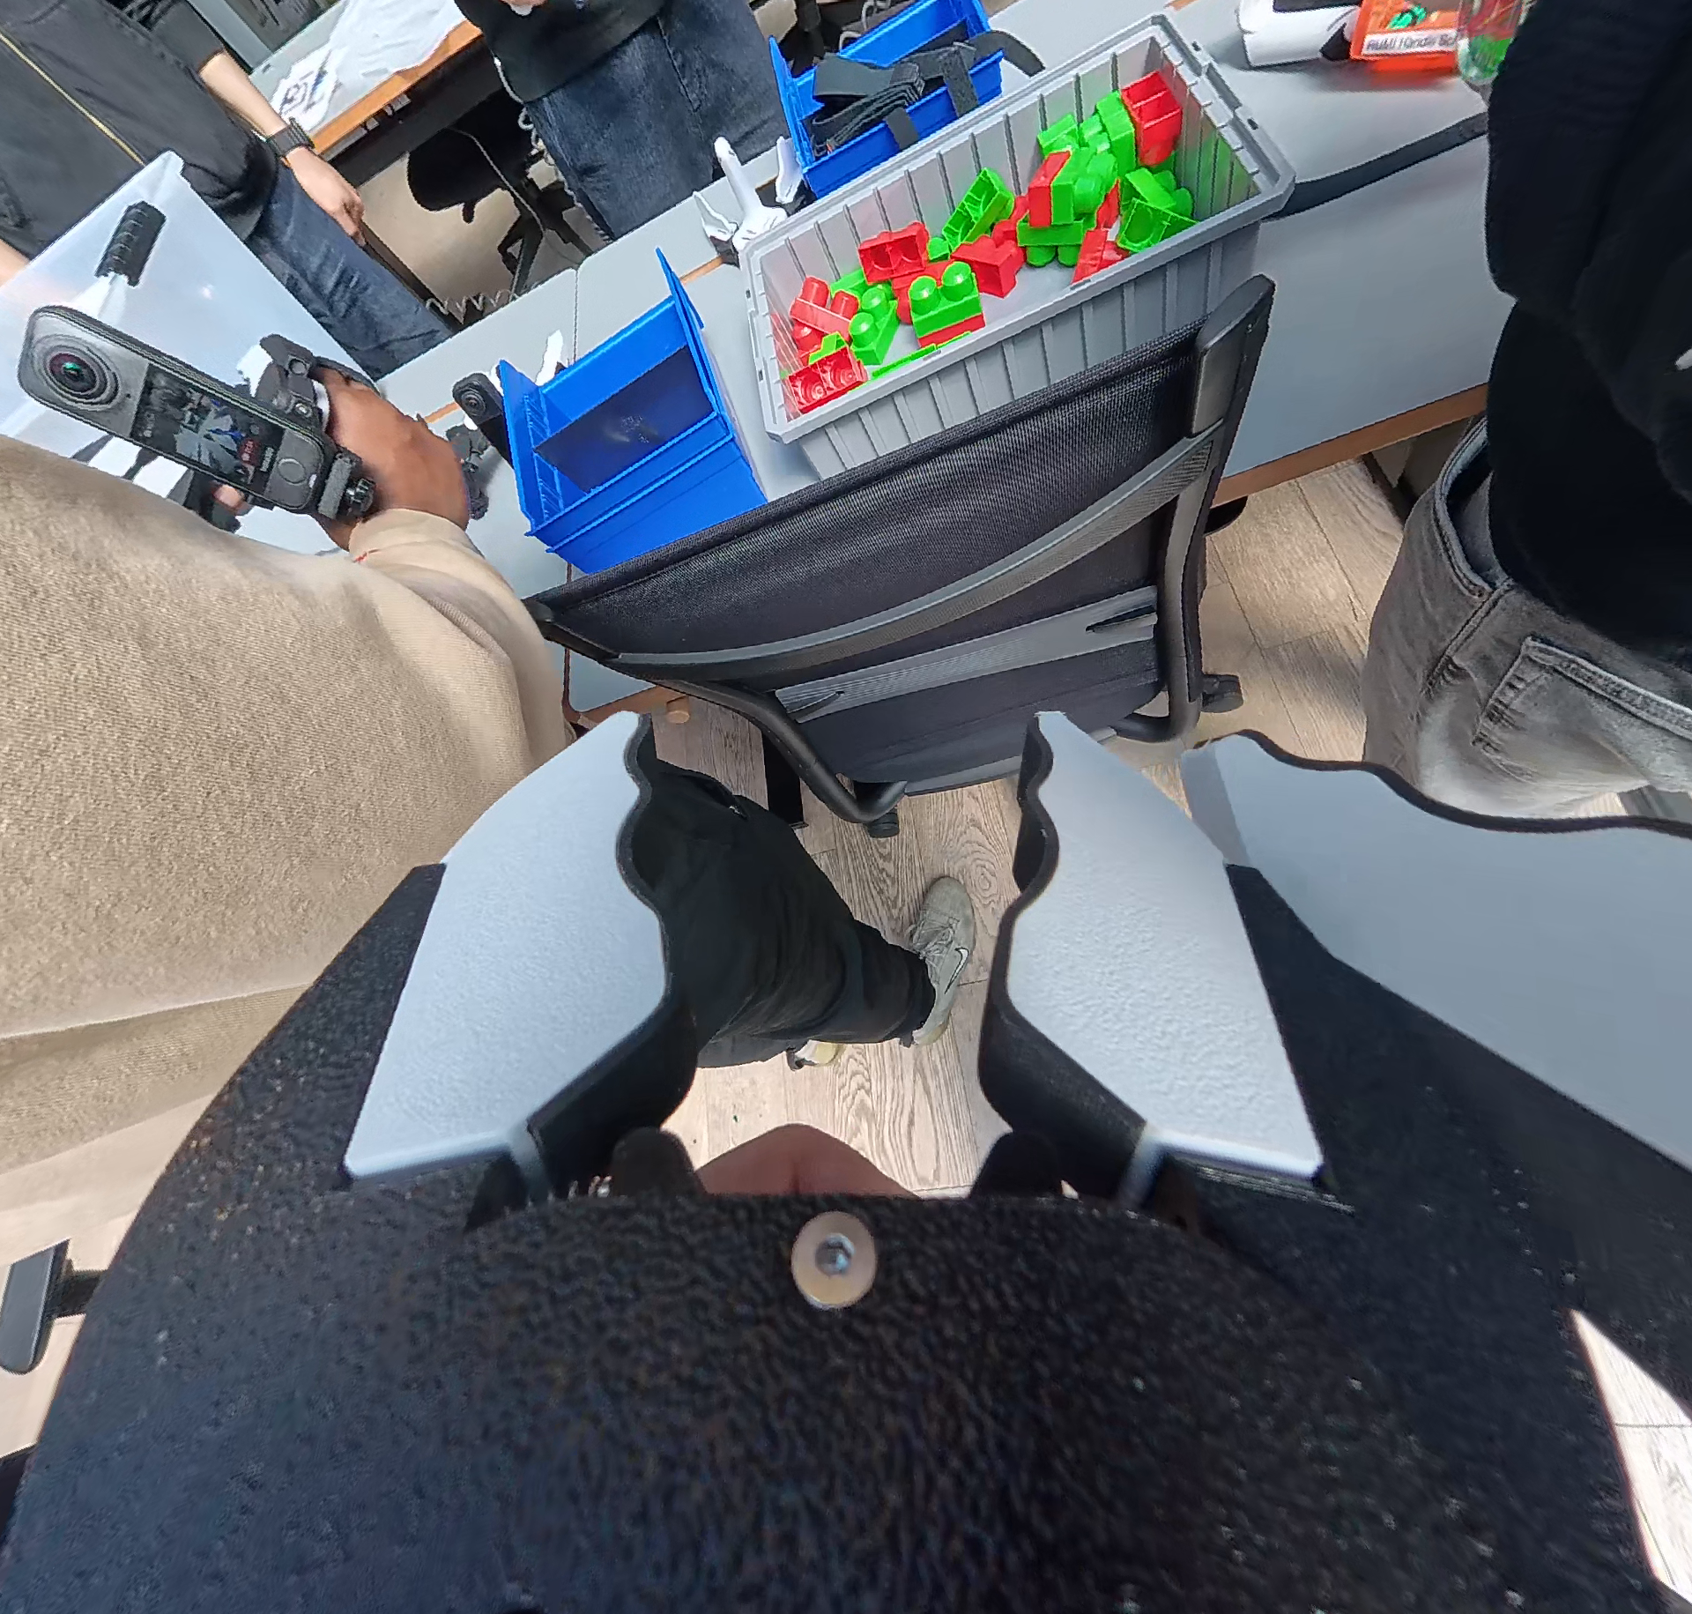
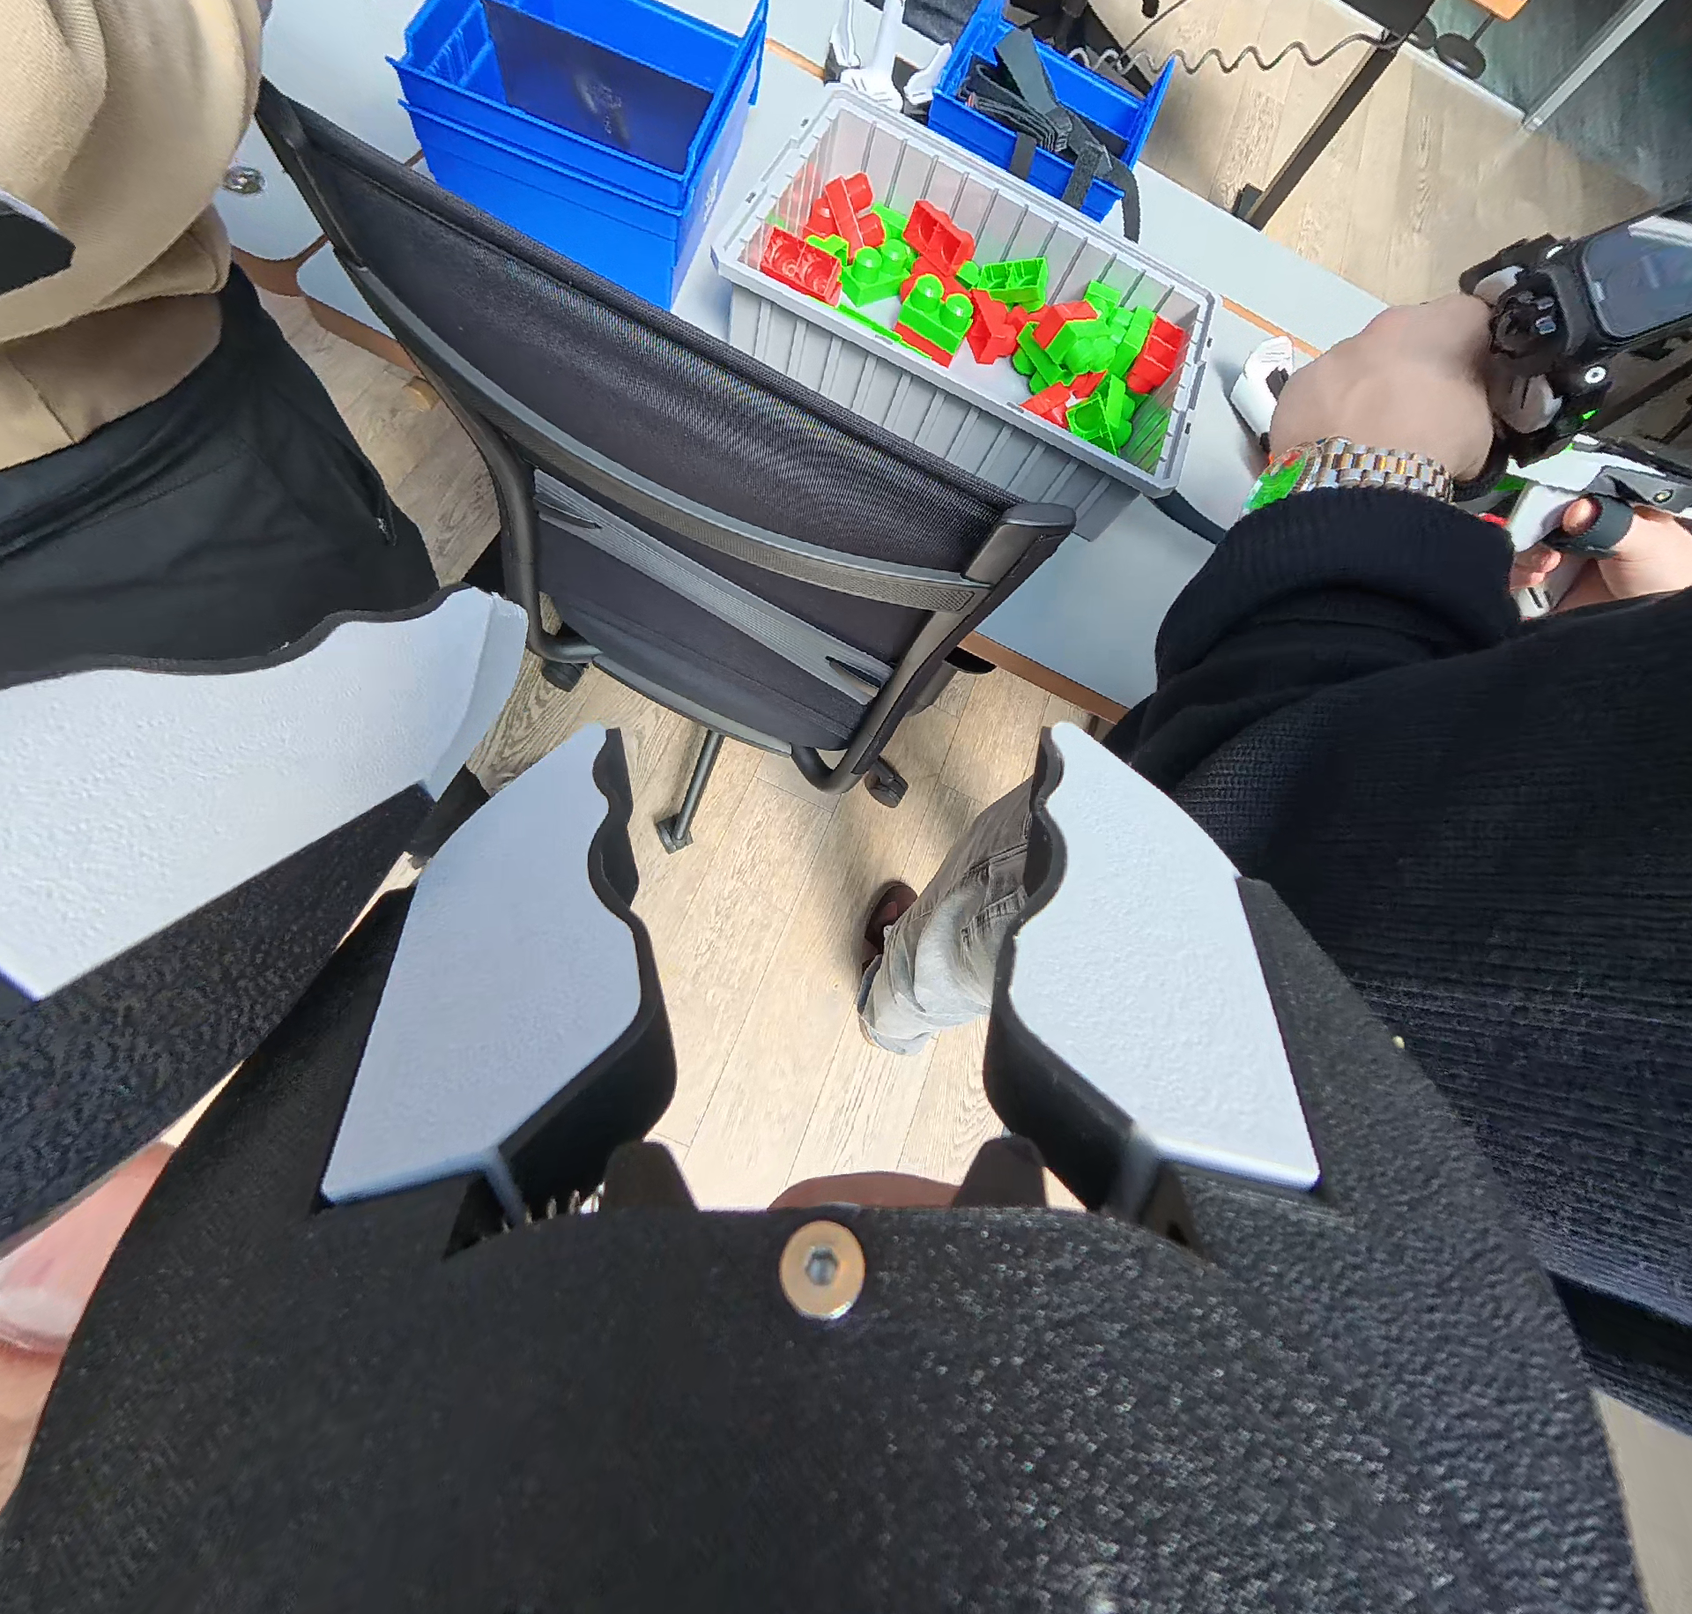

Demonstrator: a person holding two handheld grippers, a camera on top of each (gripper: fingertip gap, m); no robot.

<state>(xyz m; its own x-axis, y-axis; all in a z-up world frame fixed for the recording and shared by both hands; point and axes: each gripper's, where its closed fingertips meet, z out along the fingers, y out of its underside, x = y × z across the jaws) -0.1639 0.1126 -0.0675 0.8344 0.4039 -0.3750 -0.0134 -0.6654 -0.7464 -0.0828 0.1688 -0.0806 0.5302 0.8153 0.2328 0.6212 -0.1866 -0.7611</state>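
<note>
My left gripper (image 1: 838, 746) is open and empty, held in the air above the wooden floor behind a black mesh office chair (image 1: 916, 544). My right gripper (image 2: 824, 755) is also open and empty, just beside it, over the same chair (image 2: 696, 471). Beyond the chair a grey bin (image 1: 916, 398) on the grey table holds several red and green toy bricks (image 1: 943, 306); it also shows in the right wrist view (image 2: 916, 398). A blue bin (image 1: 623, 471) stands left of it, and shows in the right wrist view (image 2: 568, 160) too.
A second blue bin (image 1: 916, 77) with black straps sits behind the grey one. A person in a beige top (image 1: 229, 746) holds a camera (image 1: 183, 416) at left. A person in a black sweater (image 2: 1419, 792) stands at right. Another person stands beyond the table (image 1: 623, 59).
</note>
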